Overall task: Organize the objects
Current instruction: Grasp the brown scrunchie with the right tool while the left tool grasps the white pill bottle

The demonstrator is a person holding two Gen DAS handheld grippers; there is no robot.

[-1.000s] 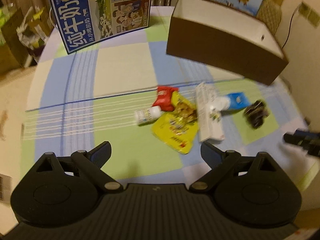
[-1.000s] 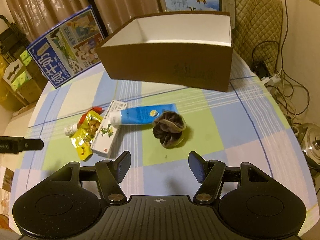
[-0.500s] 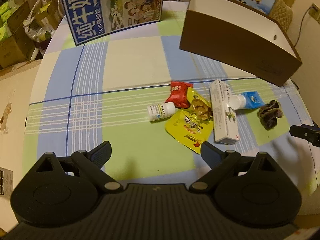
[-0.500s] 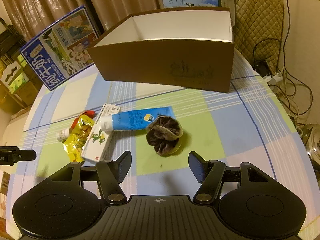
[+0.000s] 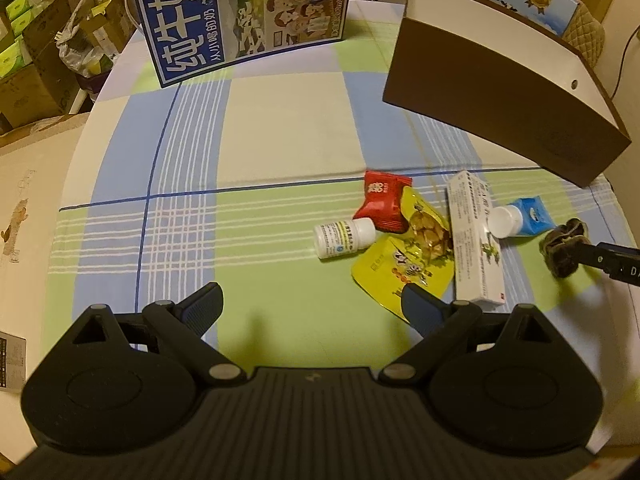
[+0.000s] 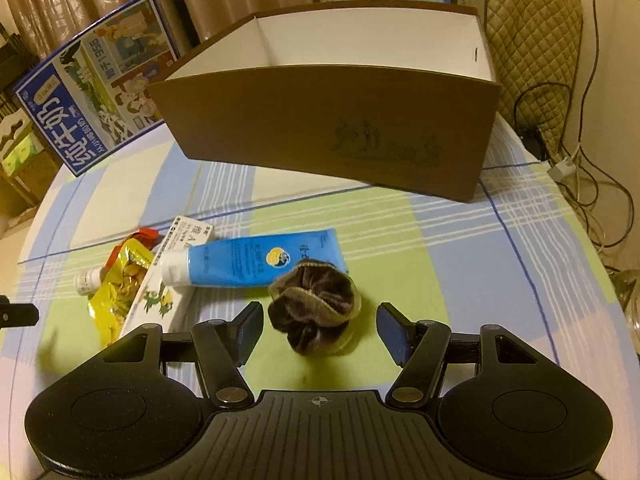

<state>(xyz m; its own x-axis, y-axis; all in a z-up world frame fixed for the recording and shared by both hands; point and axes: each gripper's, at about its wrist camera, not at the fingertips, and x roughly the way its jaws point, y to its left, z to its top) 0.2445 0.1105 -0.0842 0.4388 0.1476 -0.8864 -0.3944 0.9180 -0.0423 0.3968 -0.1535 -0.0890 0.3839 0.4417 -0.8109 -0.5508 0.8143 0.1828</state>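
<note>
Scrunchie (image 6: 314, 308) first: it lies on the checked tablecloth (image 6: 400, 236) between your right gripper (image 6: 318, 330) fingers, jaws spread wide and holding nothing. Drop until both pads flank its thickest part, then squeeze gently; the velvet will compress. It seems to touch the blue tube (image 6: 256, 262), so lift straight up. Your left gripper (image 5: 312, 306) hovers open and empty near the yellow pouch (image 5: 404, 272). Carry over the brown box (image 6: 332, 128) wall.

"纯牛奶" on blue milk carton (image 5: 240, 16)
</note>
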